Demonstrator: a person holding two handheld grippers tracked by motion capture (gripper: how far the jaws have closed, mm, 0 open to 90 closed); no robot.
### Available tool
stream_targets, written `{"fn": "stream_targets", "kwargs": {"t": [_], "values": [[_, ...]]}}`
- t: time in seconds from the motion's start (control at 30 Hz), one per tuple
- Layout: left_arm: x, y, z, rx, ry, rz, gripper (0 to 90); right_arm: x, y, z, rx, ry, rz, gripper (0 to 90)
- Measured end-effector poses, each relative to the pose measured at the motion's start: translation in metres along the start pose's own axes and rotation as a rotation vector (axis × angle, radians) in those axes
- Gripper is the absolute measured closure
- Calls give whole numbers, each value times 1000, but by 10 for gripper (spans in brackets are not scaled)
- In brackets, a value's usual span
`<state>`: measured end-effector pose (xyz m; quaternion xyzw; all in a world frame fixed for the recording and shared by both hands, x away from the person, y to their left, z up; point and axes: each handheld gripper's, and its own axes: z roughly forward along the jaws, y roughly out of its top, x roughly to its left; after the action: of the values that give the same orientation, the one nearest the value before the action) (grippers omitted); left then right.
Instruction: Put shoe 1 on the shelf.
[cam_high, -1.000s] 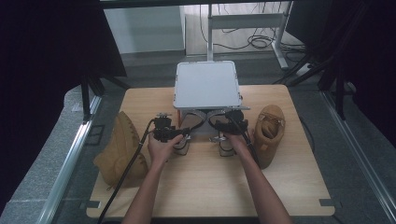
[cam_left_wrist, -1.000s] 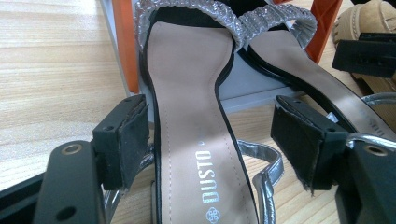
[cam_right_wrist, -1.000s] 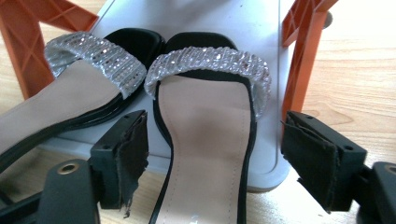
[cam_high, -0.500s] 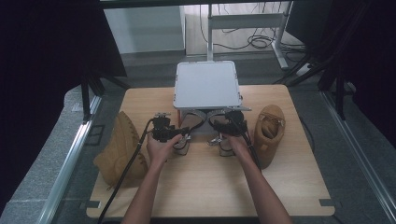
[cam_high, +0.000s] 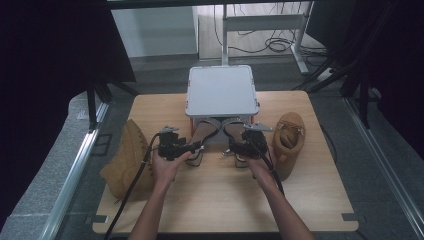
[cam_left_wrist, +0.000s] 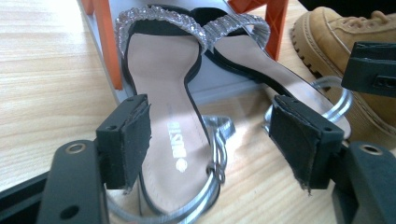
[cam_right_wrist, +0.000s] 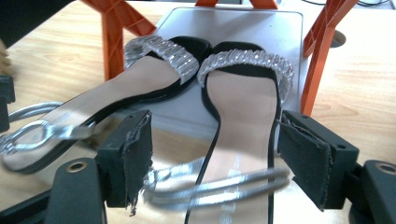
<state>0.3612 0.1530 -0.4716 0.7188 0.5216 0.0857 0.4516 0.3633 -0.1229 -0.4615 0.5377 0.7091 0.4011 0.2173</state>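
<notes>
Two black sandals with glittering silver toe bands lie side by side, toes on the low grey shelf of a rack (cam_high: 221, 92) with orange legs (cam_right_wrist: 113, 44). My left gripper (cam_left_wrist: 215, 144) (cam_high: 187, 148) stands open, its pads (cam_left_wrist: 128, 140) either side of the left sandal's (cam_left_wrist: 163, 107) (cam_high: 202, 132) heel and silver ankle strap. My right gripper (cam_right_wrist: 215, 158) (cam_high: 245, 142) is open too, straddling the right sandal's (cam_right_wrist: 243, 107) (cam_high: 232, 131) heel, whose silver strap (cam_right_wrist: 219, 186) looks blurred. Neither pair of pads touches a sandal.
A tan boot (cam_high: 127, 160) lies on its side at the table's left edge, and another tan boot (cam_high: 287, 142) (cam_left_wrist: 355, 28) stands right of the sandals. Bare wooden table (cam_high: 220, 200) stretches toward the person. Cables trail from both grippers.
</notes>
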Motion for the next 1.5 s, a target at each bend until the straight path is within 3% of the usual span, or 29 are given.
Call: {"fn": "stream_targets", "kwargs": {"t": [0.2, 0.4, 0.57, 0.73, 1.07, 1.27, 1.5], "values": [[1, -14, -16, -18, -16, 23, 298, 0, -16, -13, -20, 31, -4, 271], [-2, -30, -27, -19, -2, 51, 297, 0, -38, -24, -37, 43, -27, 269], [-4, -50, -28, 3, 16, 82, 296, -1, -58, -25, -35, 34, -39, 269], [-7, -60, -23, 27, 42, 115, 298, -3, -73, -23, -19, 34, -54, 263], [-16, -71, -13, 55, 87, 159, 298, -8, -79, -11, 7, 2, -50, 265], [-19, -75, -4, 52, 145, 181, 296, -9, -80, -5, 24, -10, -36, 271], [-24, -90, -7, 56, 157, 142, 287, -9, -81, -4, 29, -18, -27, 272]]}}
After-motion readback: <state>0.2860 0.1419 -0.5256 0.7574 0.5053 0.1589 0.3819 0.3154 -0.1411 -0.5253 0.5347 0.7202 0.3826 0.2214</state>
